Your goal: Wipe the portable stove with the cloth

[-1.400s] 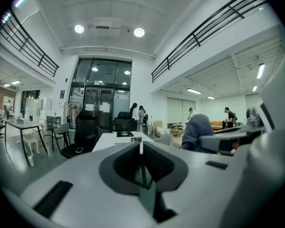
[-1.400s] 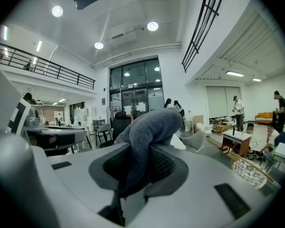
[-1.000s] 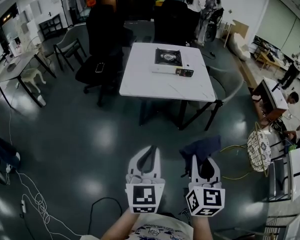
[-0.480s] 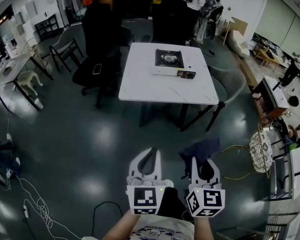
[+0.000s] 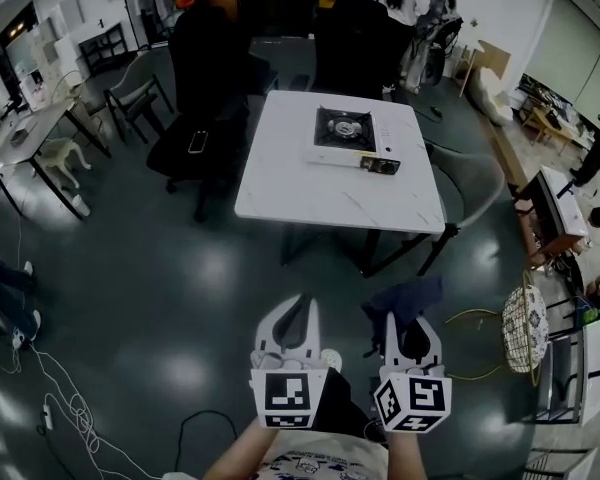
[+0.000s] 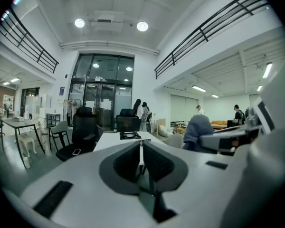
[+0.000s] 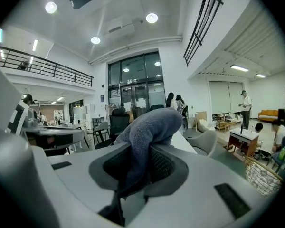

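Note:
The portable stove [image 5: 346, 136] sits on the white table [image 5: 330, 193] far ahead, a dark burner in a pale body; the left gripper view shows the stove [image 6: 130, 135] small in the distance. My right gripper [image 5: 404, 320] is shut on a dark blue-grey cloth [image 5: 404, 296], which bunches above the jaws and fills the middle of the right gripper view as the cloth [image 7: 146, 129]. My left gripper [image 5: 296, 308] is held beside it at the same height, its jaws together with nothing between them. Both grippers are well short of the table, over the floor.
Black office chairs [image 5: 205, 78] stand behind and left of the table, a grey chair [image 5: 470, 173] at its right. Cables [image 5: 65, 398] trail on the floor at the left. A woven basket [image 5: 524, 323] and shelving are at the right. People stand at the far back.
The table and stove have drawn slightly nearer and lower in the head view. Both grippers keep the same pose, with the cloth still held.

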Demonstrator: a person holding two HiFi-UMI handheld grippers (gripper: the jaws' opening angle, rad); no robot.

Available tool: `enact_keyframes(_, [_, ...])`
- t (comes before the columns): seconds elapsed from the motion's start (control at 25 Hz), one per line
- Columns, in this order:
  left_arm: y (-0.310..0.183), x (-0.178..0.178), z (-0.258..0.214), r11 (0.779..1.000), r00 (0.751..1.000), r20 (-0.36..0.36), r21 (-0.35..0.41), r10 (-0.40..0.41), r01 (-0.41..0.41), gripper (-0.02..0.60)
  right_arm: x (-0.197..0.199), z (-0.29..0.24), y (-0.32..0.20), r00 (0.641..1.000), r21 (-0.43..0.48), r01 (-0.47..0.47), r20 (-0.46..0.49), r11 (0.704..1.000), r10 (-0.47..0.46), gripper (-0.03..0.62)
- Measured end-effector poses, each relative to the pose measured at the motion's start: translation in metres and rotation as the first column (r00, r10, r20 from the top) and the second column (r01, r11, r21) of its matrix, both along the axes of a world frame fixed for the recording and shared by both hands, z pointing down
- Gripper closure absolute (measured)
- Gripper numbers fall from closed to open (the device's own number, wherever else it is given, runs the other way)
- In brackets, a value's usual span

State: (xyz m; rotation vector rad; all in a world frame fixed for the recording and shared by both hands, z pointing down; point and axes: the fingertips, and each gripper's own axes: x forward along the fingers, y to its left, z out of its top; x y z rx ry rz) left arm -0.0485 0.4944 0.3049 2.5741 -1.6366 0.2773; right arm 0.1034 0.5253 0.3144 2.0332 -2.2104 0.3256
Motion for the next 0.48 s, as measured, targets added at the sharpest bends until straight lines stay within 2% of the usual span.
enact_keyframes(0.48, [-0.11, 0.047, -0.02, 0.996, 0.997, 0.013, 0.032, -0.081, 0.08, 0.551, 0.048, -0.015, -0.122, 0.996, 0.026, 0.086, 0.018, 0.996, -0.087, 0.497])
